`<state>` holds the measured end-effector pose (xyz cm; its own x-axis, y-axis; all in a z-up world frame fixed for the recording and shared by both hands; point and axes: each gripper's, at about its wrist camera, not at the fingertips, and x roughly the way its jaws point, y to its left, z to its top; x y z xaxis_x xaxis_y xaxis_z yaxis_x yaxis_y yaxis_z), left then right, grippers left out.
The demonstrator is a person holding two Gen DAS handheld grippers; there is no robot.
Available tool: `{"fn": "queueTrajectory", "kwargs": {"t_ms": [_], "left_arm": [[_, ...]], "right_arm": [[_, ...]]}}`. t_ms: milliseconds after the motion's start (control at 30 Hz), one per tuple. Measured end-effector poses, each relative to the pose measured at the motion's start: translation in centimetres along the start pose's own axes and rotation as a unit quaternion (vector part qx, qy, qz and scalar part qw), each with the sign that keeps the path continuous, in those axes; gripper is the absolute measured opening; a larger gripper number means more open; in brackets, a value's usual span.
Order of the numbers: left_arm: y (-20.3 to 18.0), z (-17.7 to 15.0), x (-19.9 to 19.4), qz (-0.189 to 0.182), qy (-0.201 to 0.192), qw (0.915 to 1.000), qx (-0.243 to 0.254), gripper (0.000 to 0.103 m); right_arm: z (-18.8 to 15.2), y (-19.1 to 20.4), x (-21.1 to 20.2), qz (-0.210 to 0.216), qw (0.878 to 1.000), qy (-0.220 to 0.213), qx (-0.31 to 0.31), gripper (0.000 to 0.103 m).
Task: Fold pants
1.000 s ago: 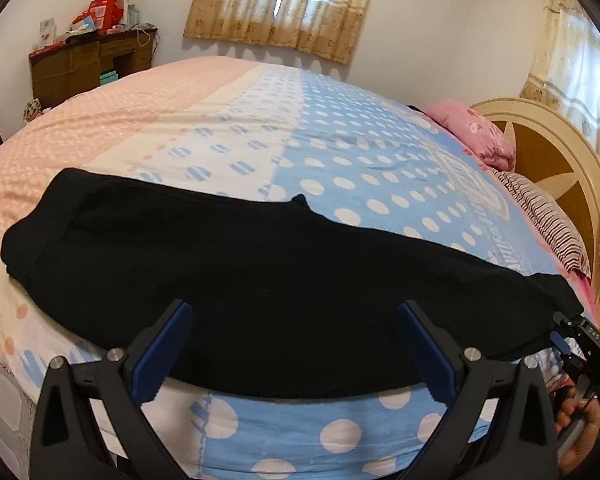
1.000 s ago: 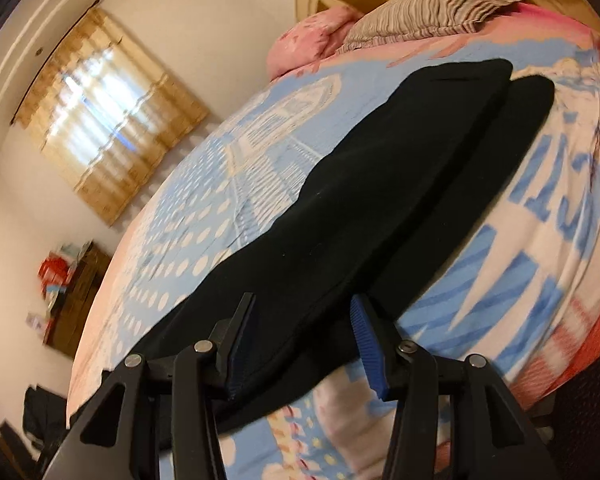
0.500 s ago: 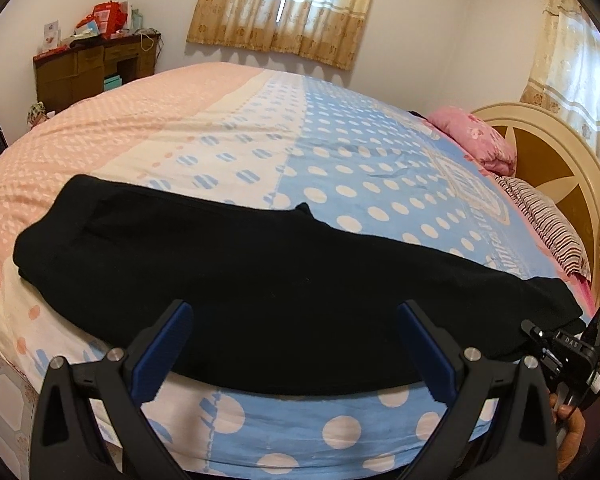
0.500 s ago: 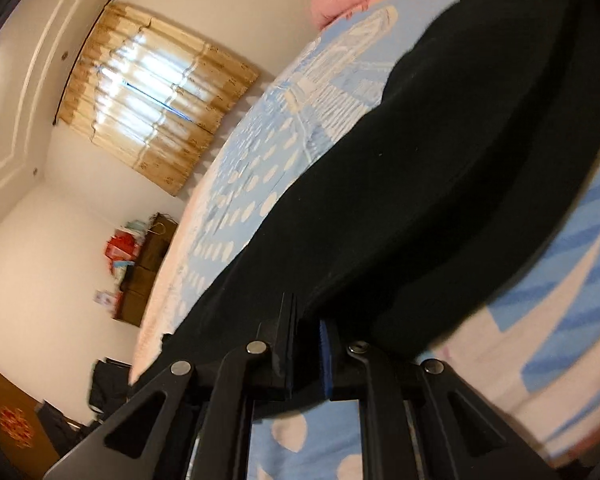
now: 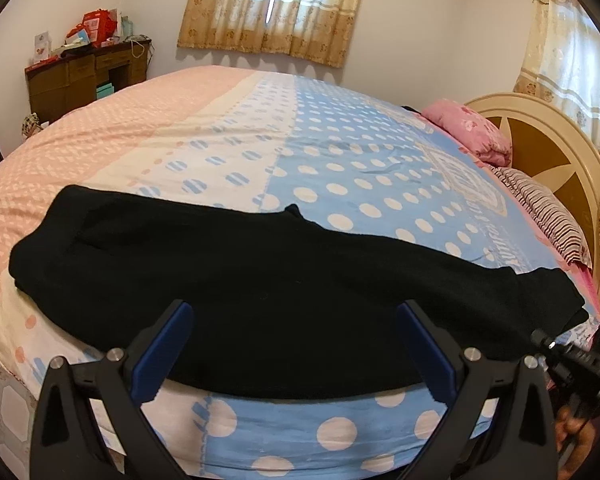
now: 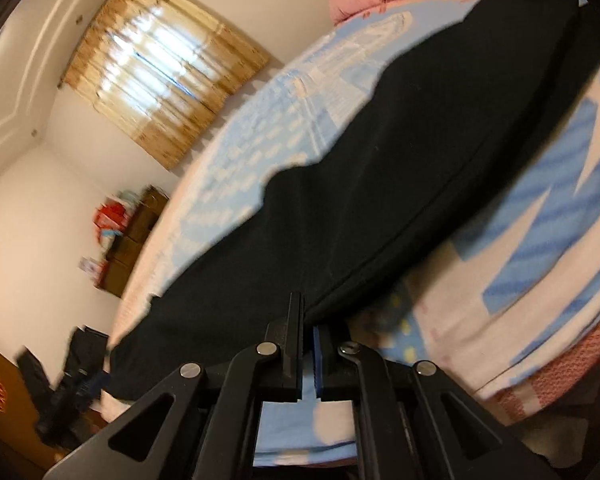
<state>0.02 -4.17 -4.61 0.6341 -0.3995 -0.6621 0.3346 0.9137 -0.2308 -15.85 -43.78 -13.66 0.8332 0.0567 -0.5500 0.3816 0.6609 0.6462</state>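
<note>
Right wrist view: right gripper (image 6: pixel 308 354) pinched closed on pants (image 6: pixel 380 184) edge.
Left gripper (image 5: pixel 292 344): wide apart, holding nothing — hovering over pants (image 5: pixel 260 292).
Pants: along bed (image 5: pixel 260 128) near edge.
Risk: thin pinch — hem may slip.

Soft daylight through curtained window (image 5: pixel 274 4), fisheye-bent edges (right wrist view smeared by motion blur).

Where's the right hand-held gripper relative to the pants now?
Right wrist view: the right hand-held gripper is shut on the near edge of the black pants, at the bed's front side.
</note>
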Motion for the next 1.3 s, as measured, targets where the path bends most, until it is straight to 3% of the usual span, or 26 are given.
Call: {"fn": "queueTrajectory", "kwargs": {"t_ms": [167,300,367,433,567,733,800,833,933,1167,1300], "left_arm": [[-0.7,-0.2,0.4,0.002,0.007,0.9999,0.014,0.103],[-0.8,-0.1,0.8,0.012,0.003,0.9997,0.020,0.103],[-0.8,-0.1,1.4,0.008,0.010,0.9999,0.011,0.103],[-1.0,-0.3,2.1,0.003,0.021,0.9998,0.004,0.103],[-2.0,-0.6,2.4,0.003,0.029,0.9995,0.012,0.103],[-2.5,-0.7,2.4,0.008,0.030,0.9994,0.016,0.103],[-2.7,-0.7,2.5,0.006,0.032,0.9994,0.013,0.103],[-2.9,-0.7,2.5,0.006,0.033,0.9993,0.016,0.103],[-3.3,-0.7,2.6,0.015,0.031,0.9989,0.031,0.103],[-3.3,-0.7,2.8,0.011,0.033,0.9991,0.024,0.103],[-3.3,-0.6,3.0,0.005,0.035,0.9992,0.020,0.103]], "right_arm": [[1.7,-0.1,-2.4,0.007,1.000,0.028,-0.009,0.017],[5.0,-0.7,-8.9,-0.049,0.994,-0.058,-0.073,0.021],[7.3,-1.7,-11.3,-0.103,0.985,-0.105,-0.087,0.044],[9.6,-3.1,-12.9,-0.154,0.974,-0.139,-0.093,0.057],[15.1,-7.1,-13.3,-0.200,0.968,-0.137,-0.061,0.057],[17.2,-8.9,-10.2,-0.262,0.957,-0.103,-0.066,0.056],[17.5,-8.6,-8.9,-0.270,0.954,-0.087,-0.101,0.036],[17.1,-8.3,-8.5,-0.285,0.948,-0.084,-0.115,0.019],[17.0,-8.3,-8.9,-0.266,0.955,-0.082,-0.104,0.008],[15.6,-7.1,-14.0,-0.220,0.964,-0.129,-0.076,0.006],[15.4,-9.6,-12.9,-0.242,0.964,-0.099,-0.060,0.007]]}}
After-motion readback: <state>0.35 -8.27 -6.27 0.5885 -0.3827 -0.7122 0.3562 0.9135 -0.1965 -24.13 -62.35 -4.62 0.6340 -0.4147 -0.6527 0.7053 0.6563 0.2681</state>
